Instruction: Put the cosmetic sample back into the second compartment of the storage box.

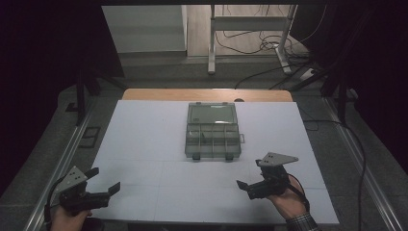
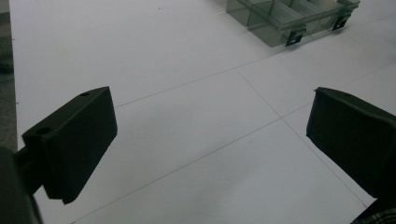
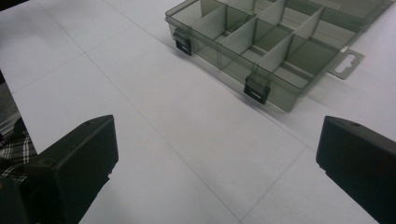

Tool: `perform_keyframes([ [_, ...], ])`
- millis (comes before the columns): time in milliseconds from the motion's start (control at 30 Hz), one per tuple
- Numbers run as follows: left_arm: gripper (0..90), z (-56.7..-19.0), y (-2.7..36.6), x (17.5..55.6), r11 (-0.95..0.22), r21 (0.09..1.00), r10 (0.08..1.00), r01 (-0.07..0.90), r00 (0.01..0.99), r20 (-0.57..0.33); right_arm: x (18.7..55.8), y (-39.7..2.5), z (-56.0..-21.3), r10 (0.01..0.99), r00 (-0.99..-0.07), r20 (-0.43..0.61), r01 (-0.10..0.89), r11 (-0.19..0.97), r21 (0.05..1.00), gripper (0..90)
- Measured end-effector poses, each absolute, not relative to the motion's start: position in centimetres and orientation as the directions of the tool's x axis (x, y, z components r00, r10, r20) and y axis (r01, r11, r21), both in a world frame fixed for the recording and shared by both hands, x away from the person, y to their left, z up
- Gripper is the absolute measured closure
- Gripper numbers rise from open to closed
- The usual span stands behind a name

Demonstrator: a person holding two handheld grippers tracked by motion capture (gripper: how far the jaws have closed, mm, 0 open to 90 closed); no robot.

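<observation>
White table point(image 1: 144, 144), dim room: box point(image 1: 212, 131) lid-open at centre; left gripper point(image 1: 103, 182) and right gripper point(image 1: 249, 179) near the front edge, jaws spread, empty, well apart from it.

The organiser box point(image 1: 212, 131) is smoky, see-through plastic with a glossy sheen and dark plastic latches point(image 3: 257, 88). The table point(image 1: 144, 144) top looks matt white and smooth. Both grippers' jaws are matt black plastic.

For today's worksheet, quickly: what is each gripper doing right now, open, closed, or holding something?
Left gripper: open, jaws wide apart, holding nothing.
Right gripper: open, jaws wide apart, holding nothing, short of the compartment box.
</observation>
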State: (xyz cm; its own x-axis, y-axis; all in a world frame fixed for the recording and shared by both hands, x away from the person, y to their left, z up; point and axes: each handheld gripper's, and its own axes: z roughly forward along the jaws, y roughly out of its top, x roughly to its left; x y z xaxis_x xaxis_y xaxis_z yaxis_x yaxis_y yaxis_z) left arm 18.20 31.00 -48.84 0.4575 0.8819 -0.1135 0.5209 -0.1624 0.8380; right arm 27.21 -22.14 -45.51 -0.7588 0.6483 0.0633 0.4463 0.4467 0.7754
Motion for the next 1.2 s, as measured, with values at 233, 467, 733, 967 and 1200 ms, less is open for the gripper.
perform_keyframes([
  [233,2.1,-48.9,31.0,18.2,-0.158,0.838,0.882,0.522,0.457,-0.119,26.5,-23.4,-45.4,0.666,-0.744,0.060,0.454,0.437,0.776,0.0],
  [467,2.1,-48.9,31.0,18.2,-0.157,0.838,0.882,0.522,0.456,-0.119,25.6,-24.5,-45.2,0.678,-0.734,0.044,0.454,0.442,0.774,0.0],
  [733,2.1,-48.9,31.1,18.2,-0.153,0.839,0.882,0.523,0.456,-0.124,25.0,-25.9,-45.1,0.706,-0.706,0.051,0.467,0.410,0.784,0.0],
  [967,2.1,-48.9,31.1,18.2,-0.150,0.838,0.882,0.524,0.454,-0.127,24.6,-27.3,-45.0,0.736,-0.676,0.041,0.477,0.394,0.786,0.0],
  [1200,2.1,-48.9,31.1,18.2,-0.148,0.838,0.882,0.526,0.453,-0.128,23.8,-28.6,-44.9,0.772,-0.634,0.054,0.493,0.349,0.797,0.0],
])
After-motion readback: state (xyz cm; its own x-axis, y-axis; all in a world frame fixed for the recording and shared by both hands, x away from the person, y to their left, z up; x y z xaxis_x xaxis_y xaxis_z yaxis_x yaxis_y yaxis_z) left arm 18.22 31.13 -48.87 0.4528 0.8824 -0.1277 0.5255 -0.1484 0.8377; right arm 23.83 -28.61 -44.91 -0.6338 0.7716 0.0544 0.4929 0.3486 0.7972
